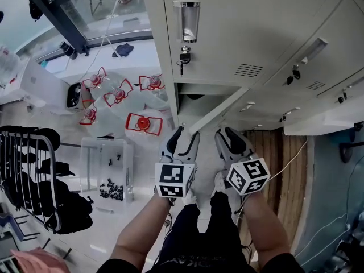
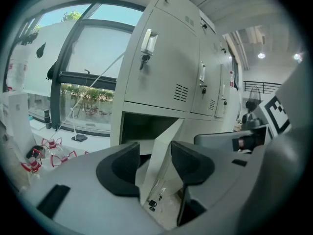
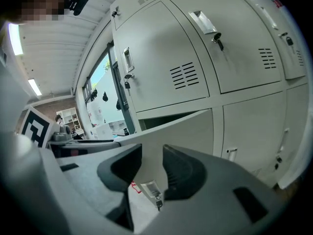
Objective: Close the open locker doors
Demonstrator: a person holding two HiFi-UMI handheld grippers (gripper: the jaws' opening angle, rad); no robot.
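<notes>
The left hand-held gripper [image 1: 185, 133] and right hand-held gripper [image 1: 226, 132] stand parted, clamping nothing. A glancing push could slip off the door [image 1: 219, 111], leaving it ajar.

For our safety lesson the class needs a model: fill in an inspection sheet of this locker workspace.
Surface: pale floor, wooden strip at right.
Job's things: lower locker door open; door above shut.
Clutter: water jugs, clear bin, clothes rack.
Grippers: left gripper and right gripper open, near the open door.
Cables: white cable on the floor.
Surroundings: window at left.
</notes>
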